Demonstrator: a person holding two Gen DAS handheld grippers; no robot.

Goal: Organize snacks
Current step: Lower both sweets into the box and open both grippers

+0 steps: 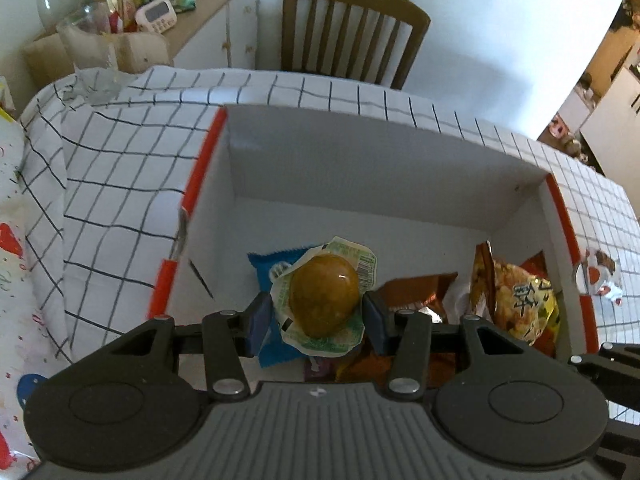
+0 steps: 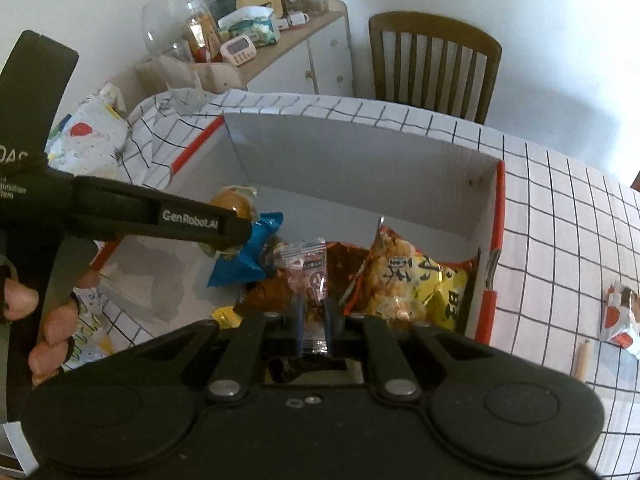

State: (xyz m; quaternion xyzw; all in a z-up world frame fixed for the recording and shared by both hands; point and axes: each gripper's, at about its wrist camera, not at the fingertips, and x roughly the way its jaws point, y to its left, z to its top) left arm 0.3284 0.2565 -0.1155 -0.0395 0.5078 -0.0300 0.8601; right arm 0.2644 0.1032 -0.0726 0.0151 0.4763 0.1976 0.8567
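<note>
A white cardboard box (image 1: 360, 168) with red edges stands on the checked table and holds several snack packs. My left gripper (image 1: 318, 314) is shut on a brown egg-shaped snack in a green and white wrapper (image 1: 323, 296), held over a blue pack (image 1: 276, 344) inside the box. The egg snack also shows in the right wrist view (image 2: 232, 204). My right gripper (image 2: 313, 320) is shut on a clear pink snack sachet (image 2: 308, 272) above the box's near side. A yellow chips bag (image 2: 408, 280) leans against the box's right wall.
A small red and white wrapped snack (image 2: 618, 316) and a wooden stick (image 2: 582, 360) lie on the tablecloth right of the box. A patterned bag (image 2: 88, 140) sits to the left. A wooden chair (image 2: 436, 60) and a cluttered sideboard (image 2: 280, 52) stand behind the table.
</note>
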